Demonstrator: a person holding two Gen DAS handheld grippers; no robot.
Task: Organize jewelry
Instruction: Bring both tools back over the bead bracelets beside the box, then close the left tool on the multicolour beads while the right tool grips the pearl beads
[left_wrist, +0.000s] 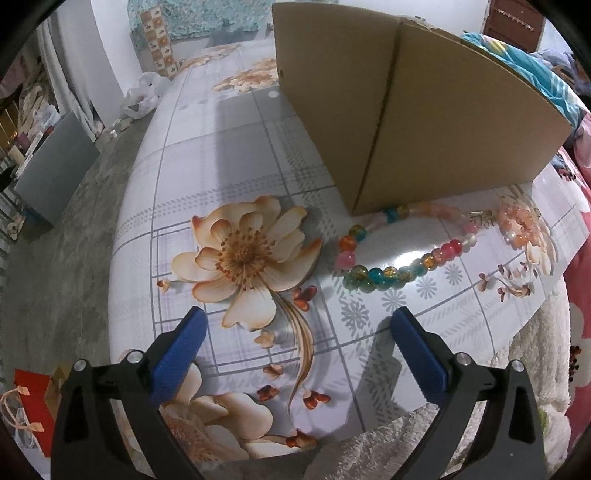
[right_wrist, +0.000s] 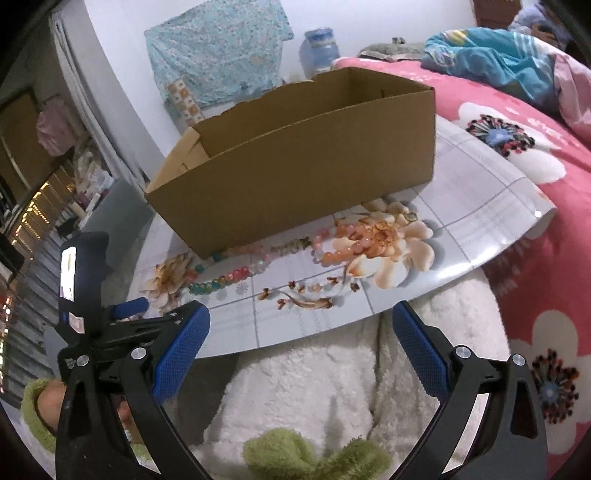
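Note:
A multicoloured bead bracelet (left_wrist: 375, 275) lies on the glossy floral sheet (left_wrist: 240, 155), right in front of the brown cardboard box (left_wrist: 424, 110). A peach bead bracelet (left_wrist: 522, 221) lies further right on a printed flower. My left gripper (left_wrist: 301, 332) hangs open over the sheet, short and left of the multicoloured bracelet, nothing between its blue pads. In the right wrist view the open-topped box (right_wrist: 295, 173) stands behind both the multicoloured bracelet (right_wrist: 236, 275) and the peach bracelet (right_wrist: 332, 256). My right gripper (right_wrist: 301, 332) is open and empty at the sheet's near edge. One blue finger (right_wrist: 129, 308) of the left gripper shows at the left.
The sheet rests on a white fleece blanket (right_wrist: 314, 387), with a pink flowered blanket (right_wrist: 517, 147) to the right. A green fluffy sleeve (right_wrist: 295, 454) is at the bottom. Left of the sheet the floor (left_wrist: 44, 258) drops away, with a grey box (left_wrist: 55, 170) on it.

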